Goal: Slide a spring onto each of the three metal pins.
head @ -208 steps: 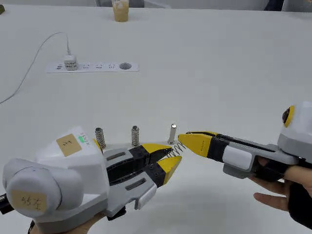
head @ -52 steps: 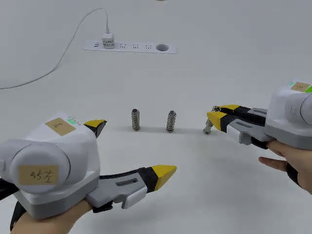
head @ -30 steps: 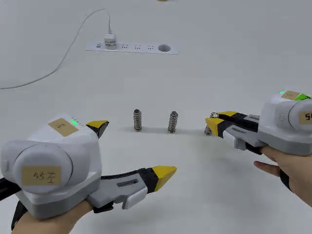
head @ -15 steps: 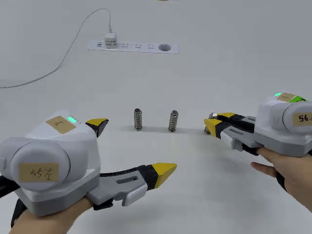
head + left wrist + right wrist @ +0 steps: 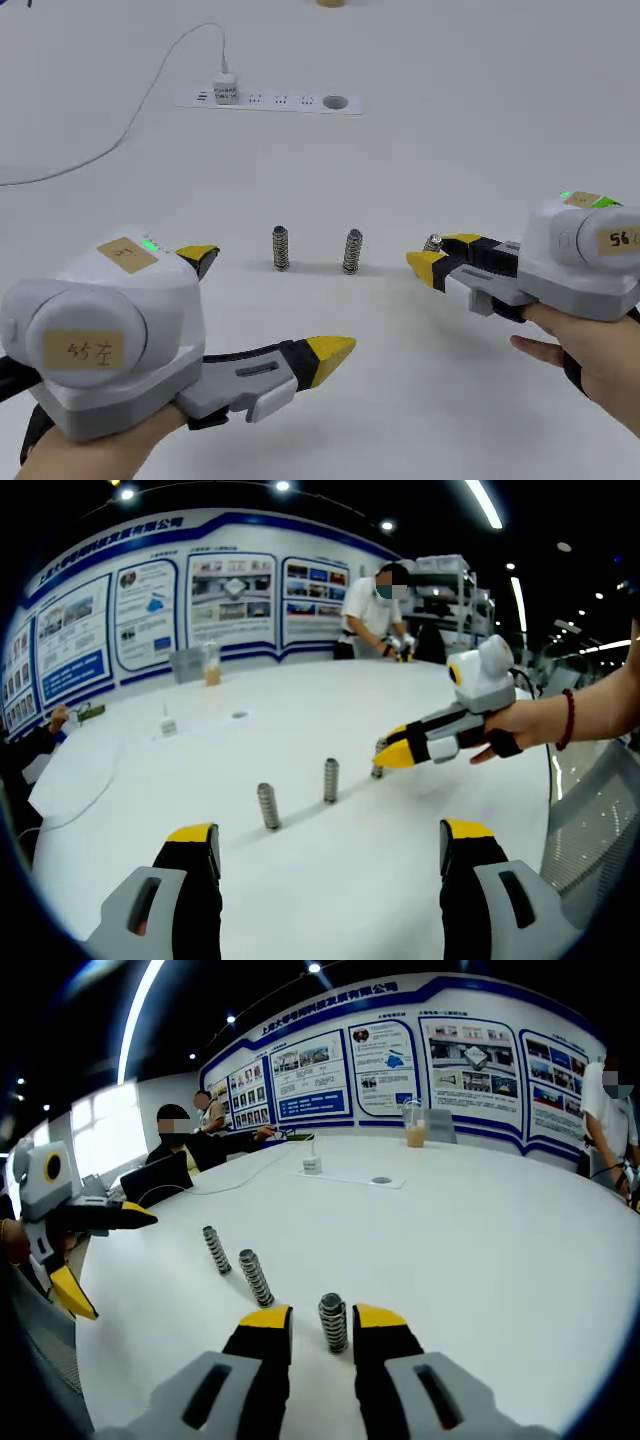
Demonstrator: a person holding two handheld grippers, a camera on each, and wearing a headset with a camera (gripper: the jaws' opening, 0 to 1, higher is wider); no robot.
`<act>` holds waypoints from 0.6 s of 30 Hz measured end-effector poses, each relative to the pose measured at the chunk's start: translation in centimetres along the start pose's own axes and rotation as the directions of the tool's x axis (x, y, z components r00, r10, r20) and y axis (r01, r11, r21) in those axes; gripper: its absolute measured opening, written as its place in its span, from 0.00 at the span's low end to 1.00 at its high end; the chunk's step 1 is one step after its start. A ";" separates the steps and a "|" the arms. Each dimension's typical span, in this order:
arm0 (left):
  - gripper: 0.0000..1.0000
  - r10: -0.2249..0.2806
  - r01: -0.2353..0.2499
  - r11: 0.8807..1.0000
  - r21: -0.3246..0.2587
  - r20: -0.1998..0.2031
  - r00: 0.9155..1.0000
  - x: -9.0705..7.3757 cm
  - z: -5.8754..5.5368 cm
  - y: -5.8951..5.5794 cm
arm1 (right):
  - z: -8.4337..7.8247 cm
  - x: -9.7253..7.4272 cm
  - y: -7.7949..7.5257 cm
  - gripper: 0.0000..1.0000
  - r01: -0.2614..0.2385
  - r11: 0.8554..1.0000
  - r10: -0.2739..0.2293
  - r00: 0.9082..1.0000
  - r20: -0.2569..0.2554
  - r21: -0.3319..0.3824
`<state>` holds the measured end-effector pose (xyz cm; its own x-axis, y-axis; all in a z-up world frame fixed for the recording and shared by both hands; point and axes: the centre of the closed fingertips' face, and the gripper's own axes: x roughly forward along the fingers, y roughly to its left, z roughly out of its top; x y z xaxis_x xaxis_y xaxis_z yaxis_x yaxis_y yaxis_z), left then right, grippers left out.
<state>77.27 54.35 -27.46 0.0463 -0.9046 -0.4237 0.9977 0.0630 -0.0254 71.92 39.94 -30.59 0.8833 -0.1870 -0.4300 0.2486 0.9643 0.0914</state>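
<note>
Three metal pins stand in a row on the white table, each with a spring on it: left (image 5: pixel 280 247), middle (image 5: pixel 352 251), right (image 5: pixel 432 243). My right gripper (image 5: pixel 425 262) sits just in front of the right pin. In the right gripper view its jaws (image 5: pixel 322 1318) stand narrowly open, with that spring (image 5: pixel 333 1322) between the tips and table showing on both sides of it. My left gripper (image 5: pixel 265 300) is wide open and holds nothing, well short of the row; its jaws (image 5: pixel 330 835) frame the pins (image 5: pixel 331 780).
A white power strip (image 5: pixel 268 100) with a plugged charger and a cable (image 5: pixel 120 140) lies at the back. A cup (image 5: pixel 414 1125) stands far off. People sit and stand at the table's far sides (image 5: pixel 375 610) (image 5: pixel 175 1150).
Earlier both grippers held a spring beside the bare third pin; now that pin carries a spring. The left gripper has opened wide and drawn back. The right gripper's tips have shifted slightly left.
</note>
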 end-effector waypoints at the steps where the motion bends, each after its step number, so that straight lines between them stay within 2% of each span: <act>1: 0.92 0.005 -0.005 1.000 0.003 -0.001 1.000 0.0 0.0 0.1 | 0.1 -0.1 0.1 0.26 -0.004 1.000 0.004 1.000 -0.004 0.007; 3: 0.91 0.010 -0.010 1.000 0.004 0.002 1.000 -0.1 0.1 0.2 | 0.1 -0.3 0.1 0.32 -0.005 1.000 0.005 1.000 -0.018 0.019; 10: 0.90 0.022 -0.022 1.000 0.017 -0.008 1.000 -0.5 0.4 0.6 | 0.7 -1.5 0.3 0.37 -0.007 1.000 0.008 1.000 -0.020 0.012; 18: 0.89 0.030 -0.030 1.000 -0.001 -0.010 0.999 -0.9 0.6 1.2 | 1.0 -2.8 0.9 0.47 -0.020 1.000 0.020 0.999 -0.038 0.011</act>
<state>78.49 55.00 -26.52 0.0756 -0.8979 -0.4336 0.9958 0.0904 -0.0135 70.05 41.17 -28.42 0.8724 -0.1600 -0.4619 0.2354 0.9656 0.1102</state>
